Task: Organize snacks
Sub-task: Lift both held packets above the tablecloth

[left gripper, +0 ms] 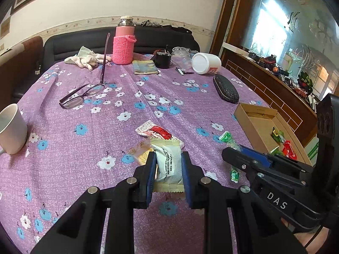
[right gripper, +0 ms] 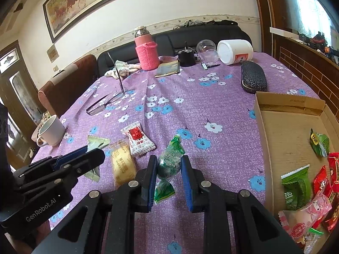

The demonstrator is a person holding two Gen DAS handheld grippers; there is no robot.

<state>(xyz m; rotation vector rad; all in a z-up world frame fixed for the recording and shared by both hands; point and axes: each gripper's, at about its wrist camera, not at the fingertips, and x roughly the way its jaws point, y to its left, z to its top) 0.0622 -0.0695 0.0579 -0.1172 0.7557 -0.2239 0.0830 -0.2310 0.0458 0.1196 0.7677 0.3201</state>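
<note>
Reaching low over purple flowered tablecloth (left gripper: pixel 89 114), left gripper (left gripper: pixel 168 170): fingers narrowed onto cream-and-white snack packet (left gripper: pixel 170 165), pads pressed against both its sides, packet lengthwise between them, ends sticking out front and back. Just beyond, at 12 o'clock: red-and-white candy packet (left gripper: pixel 155 132); at 11 o'clock, touching held packet: orange-yellow biscuit packet (left gripper: pixel 141 151).

Angled in level from 4 o'clock of left view, right gripper (right gripper: pixel 168 170): fingers narrowed around green twist-wrapped candy (right gripper: pixel 170 160), both pads touching wrapper, upper twist past fingertips, lower twist trailing back between the fingers.

At 2 o'clock of right gripper, near: open cardboard box (right gripper: pixel 262 139), green and red snack packets gathered in its near end.

Far side of table, 12 o'clock: pink flask (right gripper: pixel 146 50) in knitted sleeve, white jar (right gripper: pixel 235 51) on its side, black glasses case (right gripper: pixel 253 80). At 10 o'clock: glasses (right gripper: pixel 103 103), white mug (right gripper: pixel 50 131).
</note>
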